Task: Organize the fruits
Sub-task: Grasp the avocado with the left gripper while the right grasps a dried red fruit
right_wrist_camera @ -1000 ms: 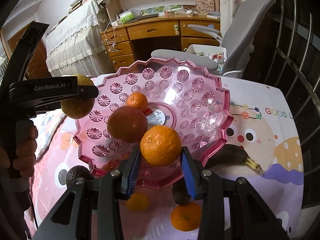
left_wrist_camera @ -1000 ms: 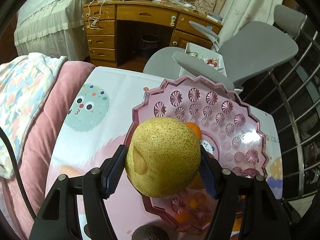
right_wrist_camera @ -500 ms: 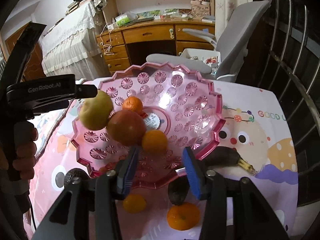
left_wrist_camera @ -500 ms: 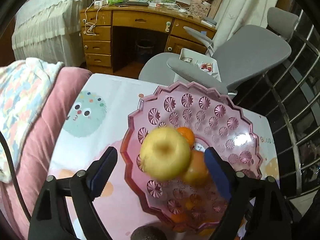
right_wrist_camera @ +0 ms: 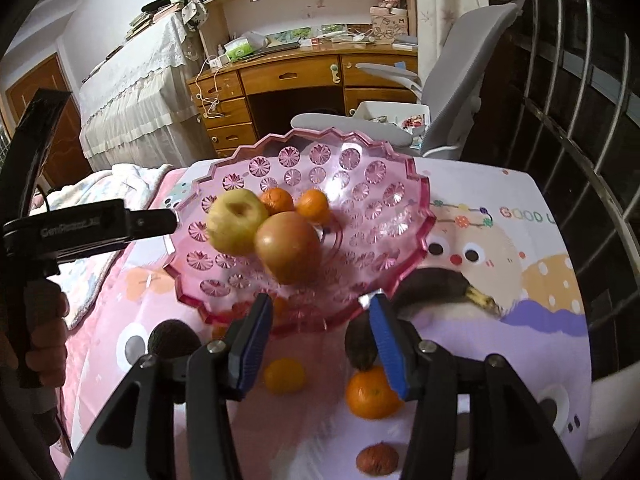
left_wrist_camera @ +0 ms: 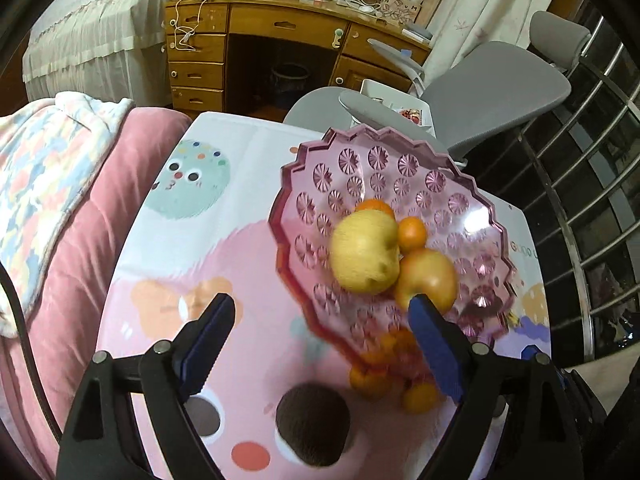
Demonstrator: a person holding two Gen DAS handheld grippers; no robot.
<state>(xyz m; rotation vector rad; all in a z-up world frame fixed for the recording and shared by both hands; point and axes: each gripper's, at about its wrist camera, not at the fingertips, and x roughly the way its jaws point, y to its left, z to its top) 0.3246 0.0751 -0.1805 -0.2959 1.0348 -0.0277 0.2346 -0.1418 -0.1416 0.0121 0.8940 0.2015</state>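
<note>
A pink scalloped bowl [right_wrist_camera: 384, 184] [left_wrist_camera: 400, 168] stands on the table. In it lie a yellow pear [right_wrist_camera: 237, 221] [left_wrist_camera: 366, 254], a reddish apple [right_wrist_camera: 289, 253] [left_wrist_camera: 434, 278] and two oranges [right_wrist_camera: 314, 205]. My left gripper [left_wrist_camera: 320, 332] is open and empty, near the bowl's left rim. My right gripper [right_wrist_camera: 320, 328] is open and empty, above the bowl's near rim. Loose on the table lie an orange [right_wrist_camera: 371, 393], a smaller orange [right_wrist_camera: 284, 375], dark avocados [right_wrist_camera: 173, 338] [left_wrist_camera: 312, 424] and a dark banana [right_wrist_camera: 436, 286].
A small reddish-brown fruit [right_wrist_camera: 377, 458] lies at the table's near edge. A pink cushion with a blanket [left_wrist_camera: 60, 200] borders the table's left side. A grey office chair [left_wrist_camera: 500, 84] and a wooden desk [left_wrist_camera: 280, 28] stand behind. A metal railing [right_wrist_camera: 580, 120] runs along the right.
My left gripper let go of the pear and my right gripper let go of an orange; both fruits now lie in the bowl. Both grippers opened and drew back toward me.
</note>
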